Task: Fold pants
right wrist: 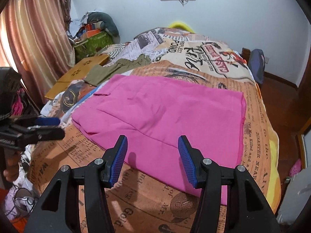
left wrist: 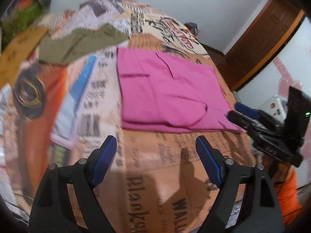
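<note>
The pink pants (right wrist: 161, 116) lie folded flat on the printed bedspread (right wrist: 258, 128). The left claw (left wrist: 156, 159) hangs just in front of their near edge, wide open and holding nothing. Its view is blurry on the left, so things there are hard to make out. The right claw (right wrist: 153, 160) hangs above the near edge, half open, empty too.
</note>
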Motion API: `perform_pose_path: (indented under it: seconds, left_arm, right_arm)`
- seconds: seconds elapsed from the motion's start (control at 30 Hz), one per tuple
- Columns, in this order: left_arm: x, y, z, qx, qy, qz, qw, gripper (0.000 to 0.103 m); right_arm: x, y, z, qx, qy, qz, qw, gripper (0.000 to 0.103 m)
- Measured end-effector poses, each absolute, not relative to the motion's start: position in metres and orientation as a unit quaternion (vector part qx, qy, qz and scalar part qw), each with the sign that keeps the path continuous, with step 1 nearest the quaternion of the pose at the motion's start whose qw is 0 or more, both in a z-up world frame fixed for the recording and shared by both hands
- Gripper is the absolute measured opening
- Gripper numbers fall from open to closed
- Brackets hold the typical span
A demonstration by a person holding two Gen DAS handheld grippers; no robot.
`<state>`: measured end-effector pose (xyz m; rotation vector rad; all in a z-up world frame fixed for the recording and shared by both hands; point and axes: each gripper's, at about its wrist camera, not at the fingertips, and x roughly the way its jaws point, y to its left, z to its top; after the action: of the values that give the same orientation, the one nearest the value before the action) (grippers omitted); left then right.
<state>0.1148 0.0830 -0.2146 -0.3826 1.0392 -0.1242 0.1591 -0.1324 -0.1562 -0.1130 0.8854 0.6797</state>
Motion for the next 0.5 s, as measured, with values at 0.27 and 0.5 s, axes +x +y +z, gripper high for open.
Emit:
perform_pose_path:
  seconds: [0.27, 0.5]
  left_arm:
    - [0.123, 0.089, -0.228, -0.254, 0.5, -0.064, 0.826, 0.083]
    - [0.145, 0.097, -0.238, -0.302, 0.494, -0.054, 0.813, 0.083]
  right_arm:
    - [0.169, -0.137, -0.17, -0.032, 0.44, 0.315, 0.841, 0.05]
    - [0.169, -0.139, -0.186, -0.019, 0.458, 0.329, 0.825, 0.05]
